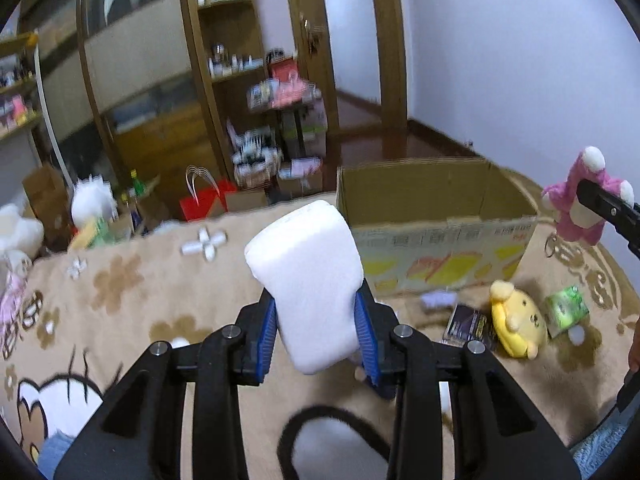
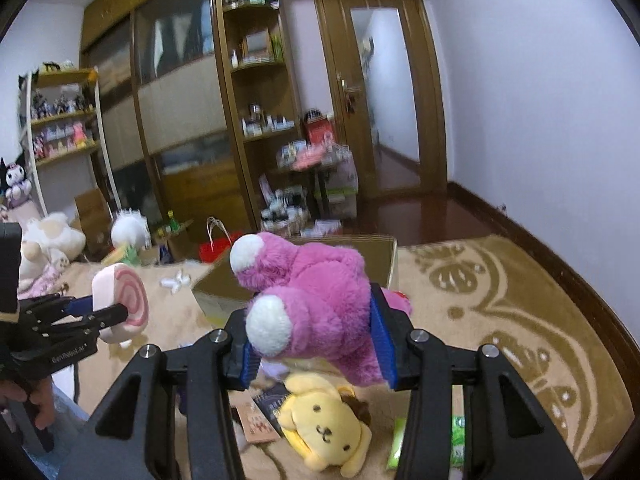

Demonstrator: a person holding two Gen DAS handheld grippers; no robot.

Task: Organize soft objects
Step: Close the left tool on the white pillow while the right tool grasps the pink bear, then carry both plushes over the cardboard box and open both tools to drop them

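My left gripper [image 1: 318, 332] is shut on a white soft roll cushion [image 1: 308, 280], held above the bed; in the right wrist view the left gripper [image 2: 120, 312] shows the cushion's pink swirl end [image 2: 124, 304]. My right gripper [image 2: 316, 344] is shut on a pink plush bear [image 2: 312, 300], also seen at the right of the left wrist view [image 1: 580, 200]. An open cardboard box [image 1: 432, 216] stands on the bed beyond both grippers. A yellow plush dog [image 2: 324, 428] lies on the blanket below the right gripper.
A green packet [image 1: 566, 310], a dark packet [image 1: 468, 324] and a small lilac item [image 1: 438, 300] lie near the box. Plush toys [image 2: 48, 240], a red bag [image 1: 204, 200] and shelves stand beyond the bed. A beige cartoon blanket [image 1: 160, 300] covers the bed.
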